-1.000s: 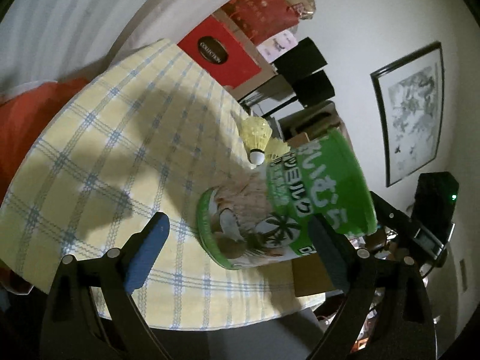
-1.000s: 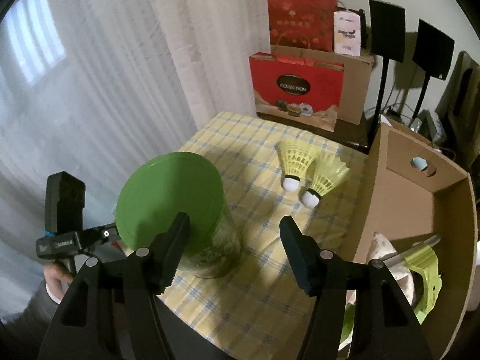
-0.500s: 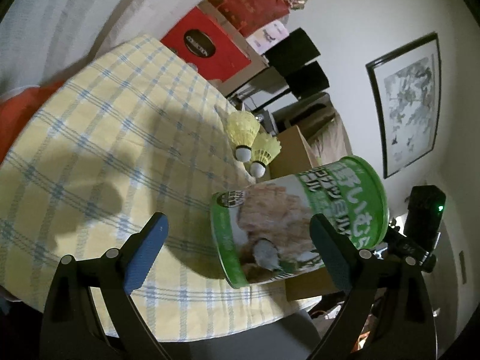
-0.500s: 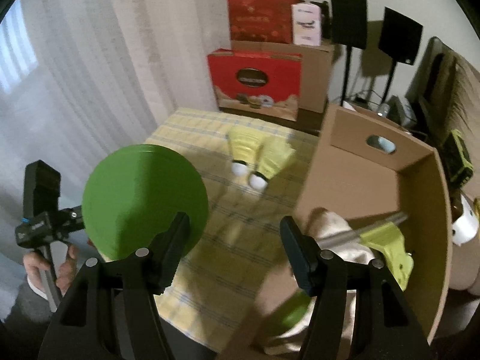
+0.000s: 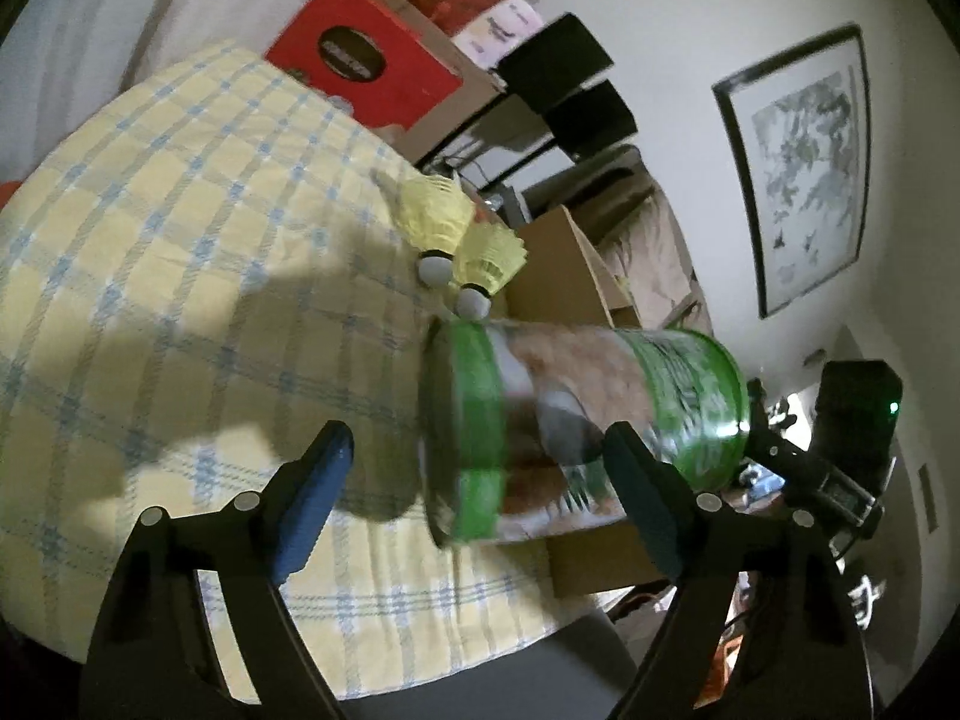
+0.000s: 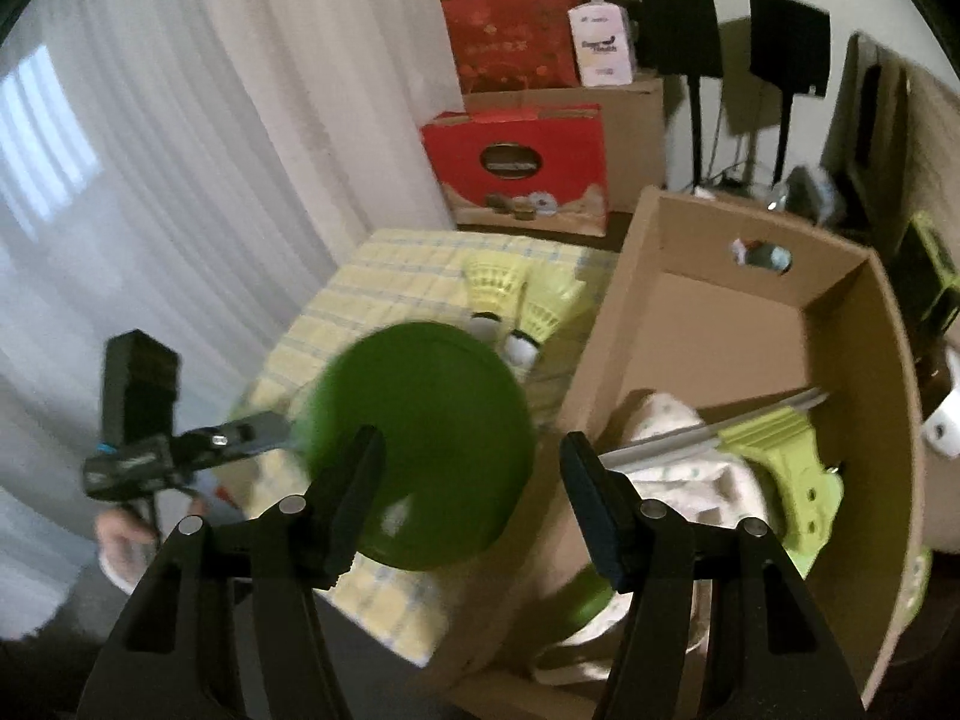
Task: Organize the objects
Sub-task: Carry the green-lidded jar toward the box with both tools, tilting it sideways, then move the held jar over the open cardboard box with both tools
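- At the right edge of the tablecloth [image 6: 372,276]: cardboard box [image 6: 750,324] holds white cloth [image 6: 678,468] and lime tool [image 6: 786,468].
- Left gripper [image 5: 477,441] wide, jaws just closing round tilted green canister [image 5: 588,396].
- Right gripper [image 6: 471,441] half-open, empty.

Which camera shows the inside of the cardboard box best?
The right wrist view. It looks down into the open cardboard box, showing its inner walls, a handle hole, and a pale cloth and a lime green tool lying inside. The left wrist view catches only the box's outer wall and rim behind the green canister.
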`<state>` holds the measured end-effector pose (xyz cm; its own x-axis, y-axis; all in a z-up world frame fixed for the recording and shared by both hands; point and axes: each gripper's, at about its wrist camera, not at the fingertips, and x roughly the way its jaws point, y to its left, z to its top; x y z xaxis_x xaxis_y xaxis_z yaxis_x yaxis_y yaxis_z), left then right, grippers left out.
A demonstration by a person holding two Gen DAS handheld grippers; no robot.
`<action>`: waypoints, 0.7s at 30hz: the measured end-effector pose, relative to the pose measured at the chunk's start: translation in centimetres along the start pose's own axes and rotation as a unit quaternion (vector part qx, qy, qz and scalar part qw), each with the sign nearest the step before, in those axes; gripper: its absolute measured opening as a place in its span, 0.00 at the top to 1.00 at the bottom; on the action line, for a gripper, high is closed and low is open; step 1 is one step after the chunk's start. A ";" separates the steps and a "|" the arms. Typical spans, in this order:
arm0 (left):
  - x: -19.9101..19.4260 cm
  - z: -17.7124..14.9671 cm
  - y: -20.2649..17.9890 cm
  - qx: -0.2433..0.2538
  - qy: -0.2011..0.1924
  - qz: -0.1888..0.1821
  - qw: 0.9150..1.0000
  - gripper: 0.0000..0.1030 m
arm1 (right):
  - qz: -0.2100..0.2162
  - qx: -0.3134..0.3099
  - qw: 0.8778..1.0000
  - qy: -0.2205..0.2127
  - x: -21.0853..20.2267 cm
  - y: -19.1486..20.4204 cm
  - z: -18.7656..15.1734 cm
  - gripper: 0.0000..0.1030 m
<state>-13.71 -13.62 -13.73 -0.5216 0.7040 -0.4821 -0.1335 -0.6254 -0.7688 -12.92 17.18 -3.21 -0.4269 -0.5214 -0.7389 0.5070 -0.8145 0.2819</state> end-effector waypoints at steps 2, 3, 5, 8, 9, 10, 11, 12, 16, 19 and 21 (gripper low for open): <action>0.4 0.2 -0.8 0.017 0.007 0.003 1.000 0.30 | 0.010 0.010 1.000 -0.003 0.0 -0.3 -0.1 0.39; 0.6 0.2 -1.1 0.024 0.010 0.008 1.000 0.32 | 0.012 0.014 1.000 -0.004 -0.1 -0.4 -0.1 0.39; 1.2 0.2 -1.6 0.034 0.020 0.016 0.999 0.37 | 0.021 0.023 0.999 -0.009 -0.3 -0.7 -0.2 0.39; 1.8 0.3 -1.9 0.043 0.027 0.019 0.999 0.39 | 0.029 0.021 0.999 -0.020 -0.5 -0.6 0.2 0.39; 2.0 0.5 -2.0 0.045 0.027 0.020 0.998 0.39 | 0.028 0.015 0.999 -0.021 -0.4 -0.3 0.5 0.39; 2.1 0.6 -2.1 0.045 0.027 0.020 0.998 0.39 | 0.025 0.007 0.999 -0.021 -0.2 0.0 1.0 0.39; 2.2 1.0 -2.2 0.044 0.024 0.021 0.999 0.39 | 0.017 0.001 1.000 -0.025 0.1 0.2 1.6 0.39; 2.1 1.5 -2.2 0.042 0.019 0.021 0.999 0.39 | 0.008 -0.005 1.000 -0.030 0.3 0.3 2.4 0.39; 1.4 4.4 -1.5 0.025 -0.016 0.023 0.999 0.33 | 0.001 -0.008 1.000 -0.022 2.6 0.2 5.9 0.39; 2.0 6.8 -1.0 0.012 -0.024 0.021 0.999 0.28 | -0.021 -0.013 1.000 0.007 4.9 0.0 6.8 0.39; 3.2 7.9 -0.8 0.008 -0.011 0.021 1.000 0.28 | -0.015 -0.013 1.000 0.016 5.9 -0.2 6.8 0.41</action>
<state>-21.95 -13.52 -11.32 -0.5446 0.6704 -0.5039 -0.1249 -0.6590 -0.7417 -20.64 12.55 -3.50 -0.4191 -0.4878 -0.7658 0.5131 -0.8231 0.2436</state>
